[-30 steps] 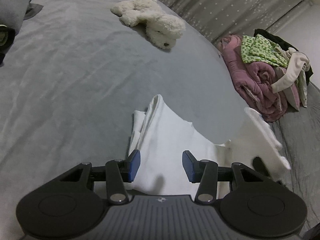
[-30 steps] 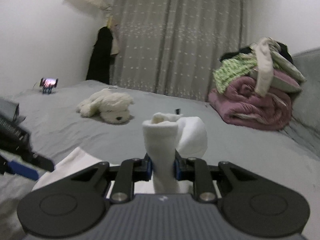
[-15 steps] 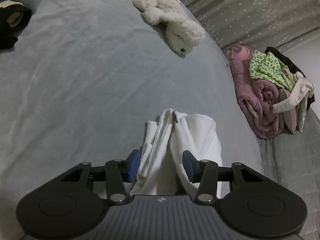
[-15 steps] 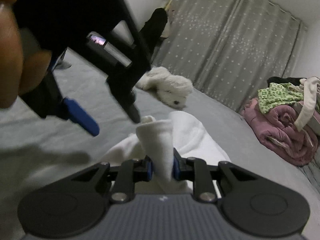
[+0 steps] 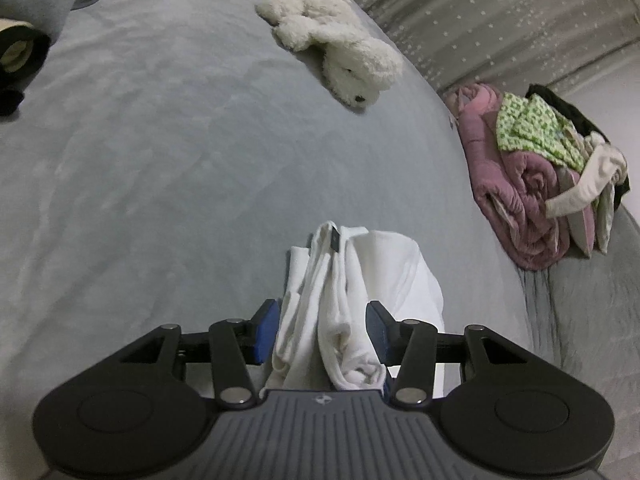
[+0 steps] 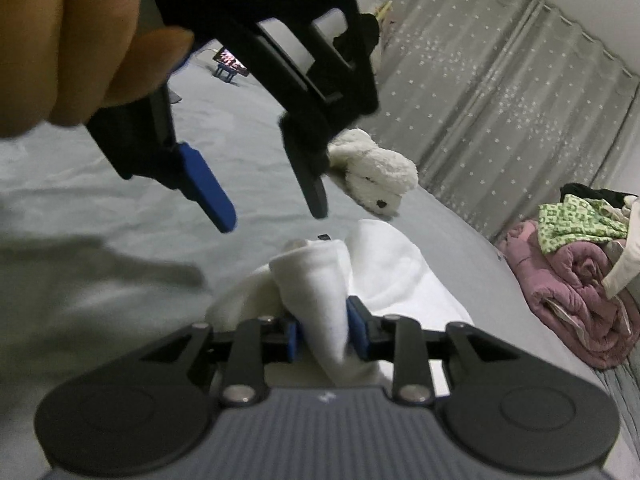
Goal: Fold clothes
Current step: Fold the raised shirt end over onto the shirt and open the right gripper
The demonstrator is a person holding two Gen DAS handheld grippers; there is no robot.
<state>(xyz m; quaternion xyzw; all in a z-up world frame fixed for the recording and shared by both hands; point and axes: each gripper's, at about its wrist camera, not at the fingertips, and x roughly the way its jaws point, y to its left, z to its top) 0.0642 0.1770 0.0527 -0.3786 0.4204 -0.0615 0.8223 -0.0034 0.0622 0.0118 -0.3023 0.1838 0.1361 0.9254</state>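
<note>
The white garment lies bunched on the bed; the right gripper, jaws just easing apart, still pinches a fold, while the left gripper hangs part open above, gripping nothing. A full release now could let the fold spring open, since nothing pins it.

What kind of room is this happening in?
Most likely a bedroom. The work surface is a wide bed under a grey cover, with a white plush dog lying on it, a rolled pink quilt topped with clothes at one side, and long grey curtains behind.
</note>
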